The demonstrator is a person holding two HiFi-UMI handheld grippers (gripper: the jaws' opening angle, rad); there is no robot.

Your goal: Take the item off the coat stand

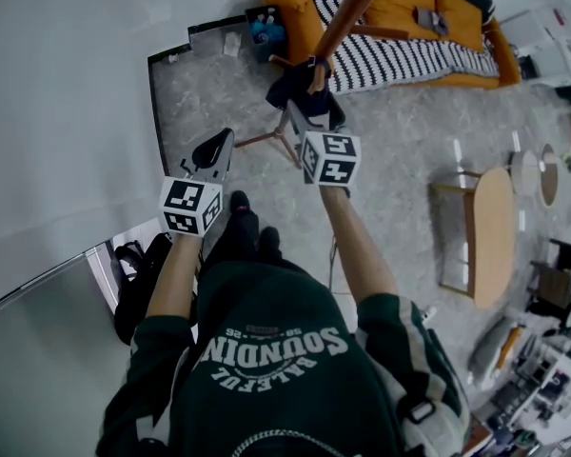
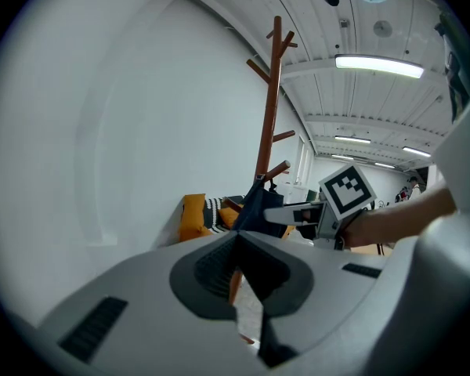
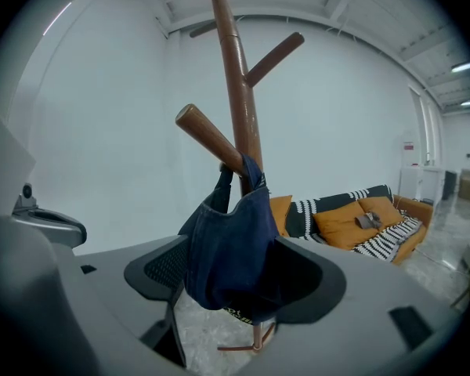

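Denim bag point(image 3: 233, 245): dark blue, hanging by its strap from a low peg of the coat stand, right between the two halves of the right claw.
Right claw point(image 3: 227, 323): spread wide, one half on each side of the bag's lower body; it has not pinched the cloth.
Left claw point(image 2: 247, 312): held low and to the side, well apart from the bag, with only a narrow gap and nothing in it.
Bag's lie: long axis is close to vertical, with the strap loop at the top and the rounded bottom pointing at the floor.
Peg point(image 3: 211, 141): slants upward and away from the pole, so the strap sits at its lower end, against the pole.
Coat stand point(image 3: 236, 77): brown wood, upright on the speckled floor.
Sofa point(image 3: 352, 224): orange, by the far wall.
Progress: early, by my reading. The reach looks done, but the grip, the lift along the peg and the pull clear are all left.
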